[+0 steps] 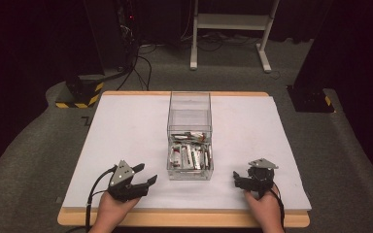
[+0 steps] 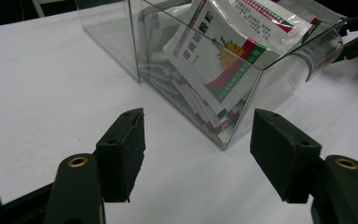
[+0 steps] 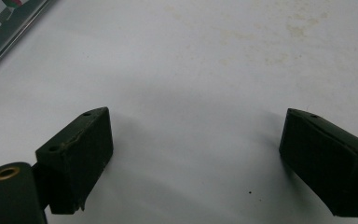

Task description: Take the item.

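High view shows a clear plastic box (image 1: 190, 141) standing mid-table on the white table cover (image 1: 126, 131), its near end packed with sachets (image 1: 190, 156), and the left gripper (image 1: 145, 174) and right gripper (image 1: 235, 177) resting low on either side of it, each with jaws spread wide and holding nothing. To me this looks like the start, before any reach. Next, I'd guess, one gripper must rise over the rim and pinch a single sachet without nudging the box.
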Demonstrator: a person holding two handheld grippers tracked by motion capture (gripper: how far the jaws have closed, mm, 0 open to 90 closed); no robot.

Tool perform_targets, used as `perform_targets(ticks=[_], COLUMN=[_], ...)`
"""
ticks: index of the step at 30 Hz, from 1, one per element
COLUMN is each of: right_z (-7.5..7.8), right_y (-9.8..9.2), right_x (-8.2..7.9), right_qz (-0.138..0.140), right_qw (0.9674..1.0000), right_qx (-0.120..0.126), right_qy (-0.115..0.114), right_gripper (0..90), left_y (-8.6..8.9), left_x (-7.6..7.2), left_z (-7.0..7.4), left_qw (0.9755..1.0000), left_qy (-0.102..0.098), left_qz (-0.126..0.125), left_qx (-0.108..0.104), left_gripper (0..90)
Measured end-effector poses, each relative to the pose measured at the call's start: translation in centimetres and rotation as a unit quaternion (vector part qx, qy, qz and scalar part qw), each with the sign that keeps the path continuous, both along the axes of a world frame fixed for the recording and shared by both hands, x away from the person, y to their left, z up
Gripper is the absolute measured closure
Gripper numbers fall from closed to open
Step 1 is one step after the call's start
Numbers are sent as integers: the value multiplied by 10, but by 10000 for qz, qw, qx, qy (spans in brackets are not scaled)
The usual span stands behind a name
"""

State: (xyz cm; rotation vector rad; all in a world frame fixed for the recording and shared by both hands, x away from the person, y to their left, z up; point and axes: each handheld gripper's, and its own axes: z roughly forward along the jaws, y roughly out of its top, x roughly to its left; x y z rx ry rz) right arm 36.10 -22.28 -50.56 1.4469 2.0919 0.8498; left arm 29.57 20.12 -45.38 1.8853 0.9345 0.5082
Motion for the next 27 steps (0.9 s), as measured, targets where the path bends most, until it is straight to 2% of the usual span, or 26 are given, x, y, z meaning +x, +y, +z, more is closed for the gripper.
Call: perform_targets(ticks=[9, 17, 20, 27], right_z=[0, 0, 0, 0], right_y=[0, 0, 0, 0], right_x=[0, 0, 0, 0], right_qz=[-1, -4, -6, -1], right_qw=[10000, 10000, 10000, 10000], right_qx=[-2, -1, -3, 0], right_qy=[-1, 0, -1, 0], right_gripper=[96, 97, 97, 97], left_y=[-8, -15, -19, -22], left_x=[-2, 0, 2, 7], left_z=[6, 12, 16, 24], left_qw=[9999, 9997, 9997, 9994], left_qy=[-80, -161, -184, -237], left_qz=[-41, -77, -107, -129], left_qx=[-129, -155, -127, -212], left_gripper=[362, 368, 369, 374])
